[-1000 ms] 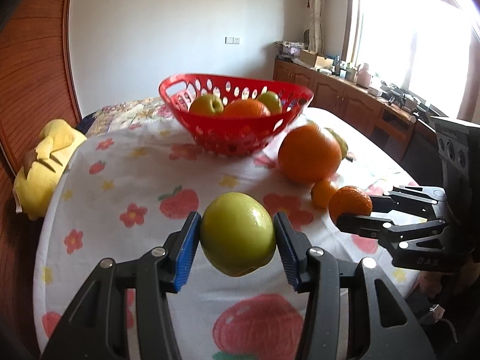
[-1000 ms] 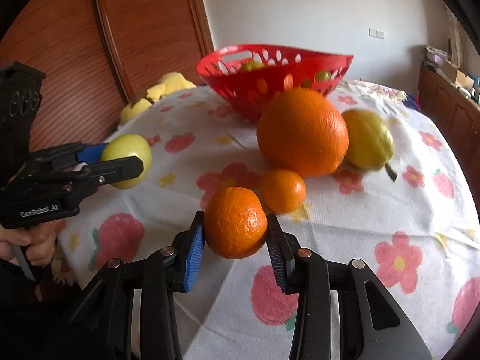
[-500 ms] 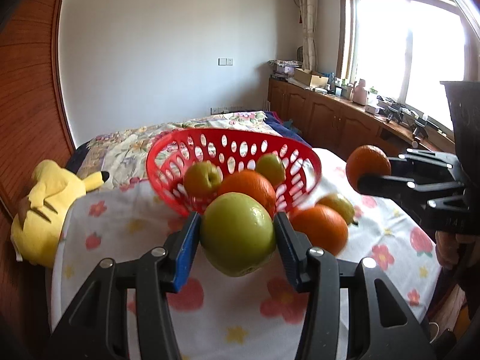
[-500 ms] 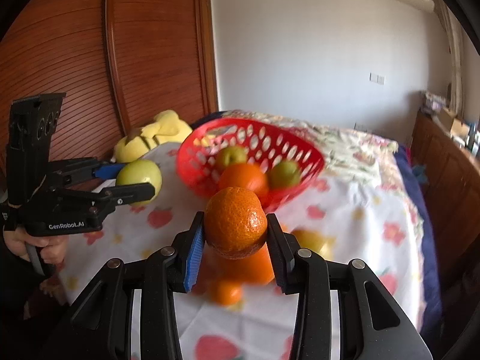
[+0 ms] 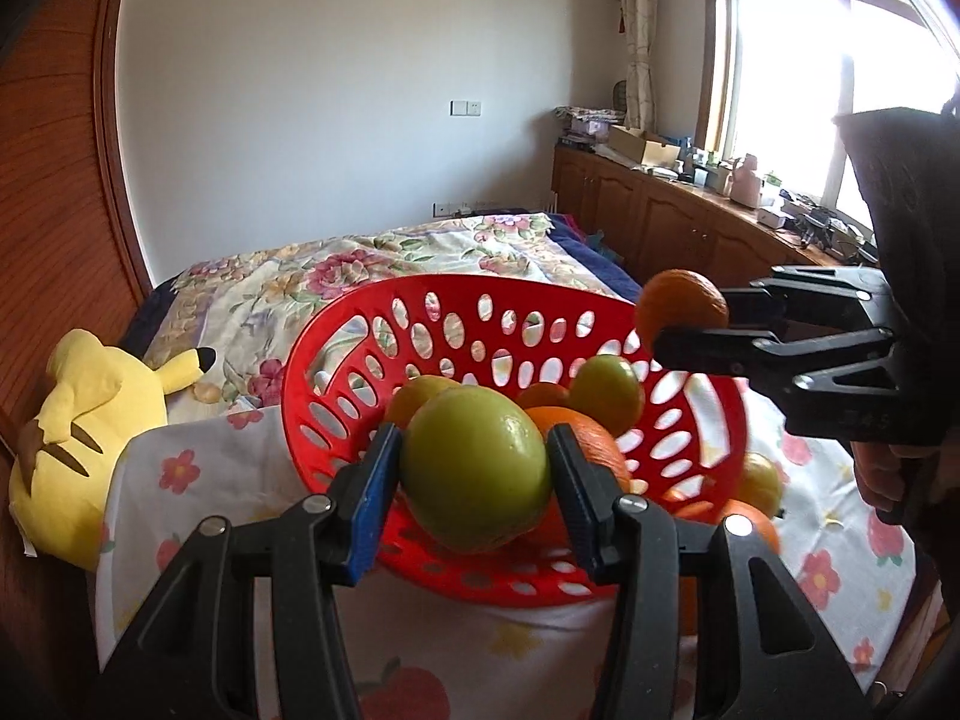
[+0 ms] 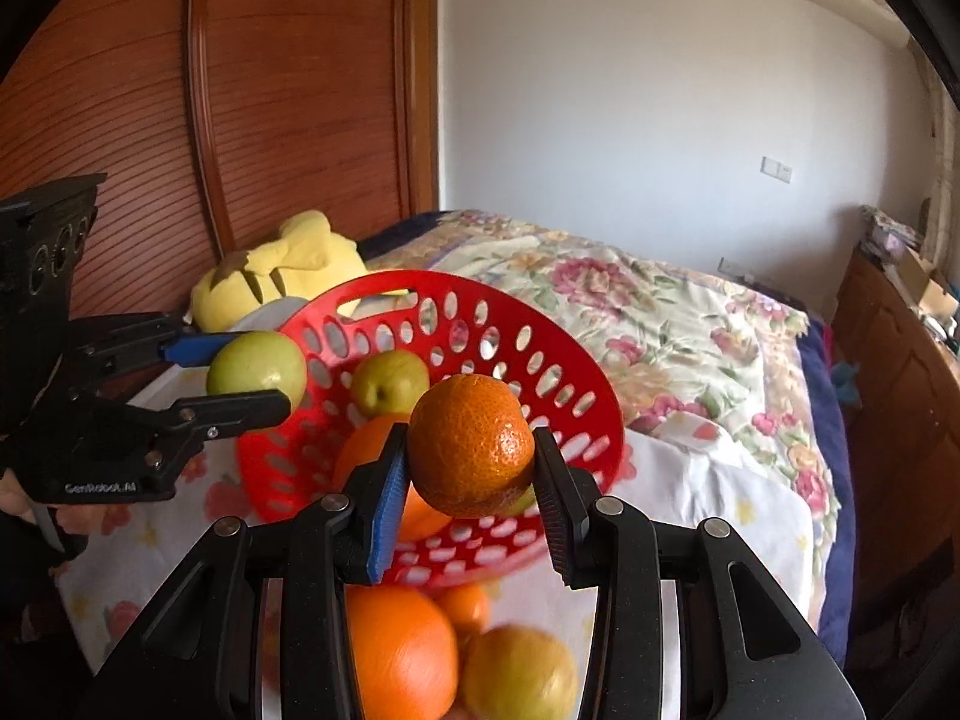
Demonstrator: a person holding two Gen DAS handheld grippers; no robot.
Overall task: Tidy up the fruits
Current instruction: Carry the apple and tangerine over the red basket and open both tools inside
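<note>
My left gripper (image 5: 474, 480) is shut on a green apple (image 5: 475, 467), held just above the near rim of the red basket (image 5: 480, 312). My right gripper (image 6: 471, 471) is shut on a small orange (image 6: 471, 444), over the basket's (image 6: 576, 384) near side. In the left wrist view the right gripper (image 5: 690, 324) with its orange (image 5: 681, 303) hangs over the basket's right rim. In the right wrist view the left gripper (image 6: 240, 375) holds the apple (image 6: 257, 369) at the basket's left rim. Inside lie a green apple (image 6: 389, 383) and an orange (image 6: 372, 450).
On the flowered tablecloth (image 6: 720, 492) before the basket lie a large orange (image 6: 402, 648), a small orange (image 6: 465, 606) and a yellow-green fruit (image 6: 519, 675). A yellow plush toy (image 5: 84, 432) sits left of the table. A bed (image 5: 360, 276) and wooden cabinets (image 5: 678, 222) stand behind.
Both grippers have risen and moved forward from low over the tablecloth to the basket, each keeping its fruit. The loose fruits now lie below and behind the right gripper.
</note>
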